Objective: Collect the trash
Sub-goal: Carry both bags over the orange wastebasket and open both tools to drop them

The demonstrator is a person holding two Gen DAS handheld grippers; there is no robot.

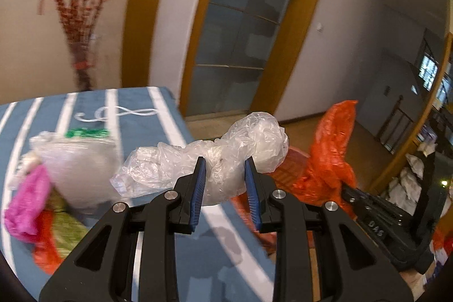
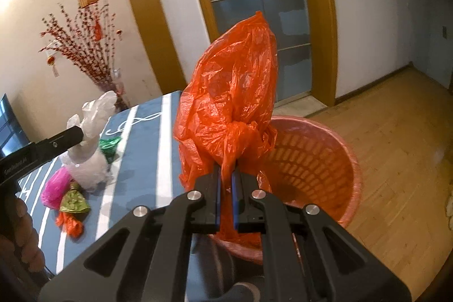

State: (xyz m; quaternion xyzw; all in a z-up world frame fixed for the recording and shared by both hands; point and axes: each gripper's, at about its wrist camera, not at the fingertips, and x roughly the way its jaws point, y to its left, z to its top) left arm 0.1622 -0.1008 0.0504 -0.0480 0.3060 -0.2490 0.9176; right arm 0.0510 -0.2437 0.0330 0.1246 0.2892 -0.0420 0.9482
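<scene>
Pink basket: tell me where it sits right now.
Right wrist view: the pink basket stands on the wooden floor, right of the blue striped table, under the orange bag.

Both wrist cameras look forward and downward along their fingers, close in; both views share the striped blue tabletop (image 1: 158, 115), red basket (image 2: 334, 160) and glass door (image 1: 240, 27).

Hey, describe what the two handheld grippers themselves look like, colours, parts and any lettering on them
Both the left gripper and the right gripper are matte black, with angular linkage arms that have triangular cut-outs and round silver pivot pins. Their fingers carry ribbed blue pads. White lettering runs along each body where the other camera sees it, too blurred to read surely. No cables or sleeves show.
</scene>
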